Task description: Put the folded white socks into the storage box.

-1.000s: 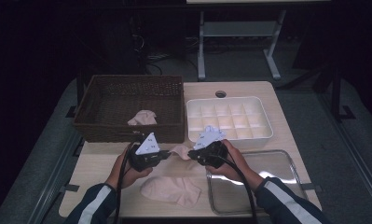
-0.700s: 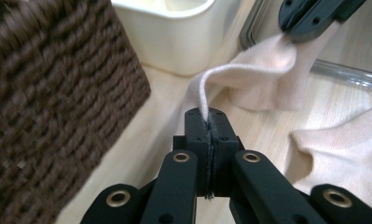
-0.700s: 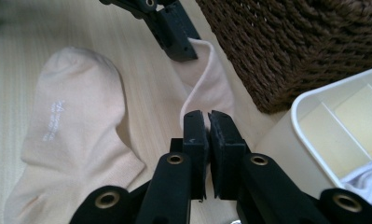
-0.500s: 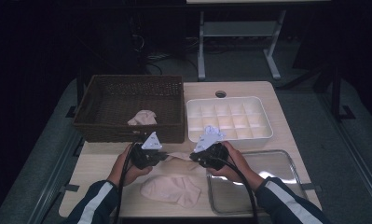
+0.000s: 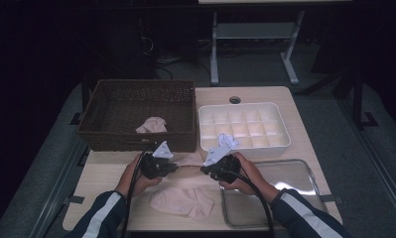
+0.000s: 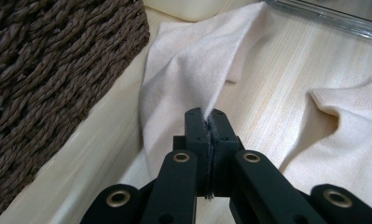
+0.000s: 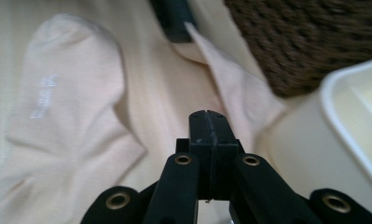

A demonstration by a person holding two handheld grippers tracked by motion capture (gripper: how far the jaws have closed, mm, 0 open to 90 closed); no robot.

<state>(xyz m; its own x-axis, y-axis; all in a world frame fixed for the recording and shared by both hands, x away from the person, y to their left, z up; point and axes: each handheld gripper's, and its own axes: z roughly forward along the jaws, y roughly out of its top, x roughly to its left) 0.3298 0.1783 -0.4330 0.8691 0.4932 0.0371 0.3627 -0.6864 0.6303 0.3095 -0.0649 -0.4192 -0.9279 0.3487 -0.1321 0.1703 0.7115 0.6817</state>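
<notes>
While both hands rest low on the surface [image 5: 111,171], each gripper is fully closed. The left gripper [image 6: 210,122] pinches a pale sock [image 6: 183,79] between its pads; in the left gripper view the cloth comes straight out of the closed jaw tips and spreads away ahead of them, lying flat on the wood alongside the basket [image 6: 48,74], which stands to the left of the jaws there. A second sock [image 6: 347,140] lies just to the right of this gripper, apart from it.

The right gripper [image 7: 210,122] has its jaws pressed together too. In the right gripper view no cloth can be seen between the tips; the held sock [image 7: 230,88] lies just ahead of and under them, running up to the other gripper's black jaw at the top of that view. Whether this gripper has any hold on the fabric I cannot tell. The second sock [image 7: 67,112] lies to the left of these jaws, and the white tray [image 7: 342,130] sits close on their right, with the basket beyond it.

From the high view the left gripper [image 5: 171,167] and right gripper [image 5: 205,169] face each other, tips near, with the held sock [image 5: 189,161] stretched between them just in front of the basket [image 5: 136,106]. The second sock [image 5: 183,201] lies nearer the person, below both grippers. A metal tray [image 5: 304,173] lies beside the right hand [image 5: 245,176].
</notes>
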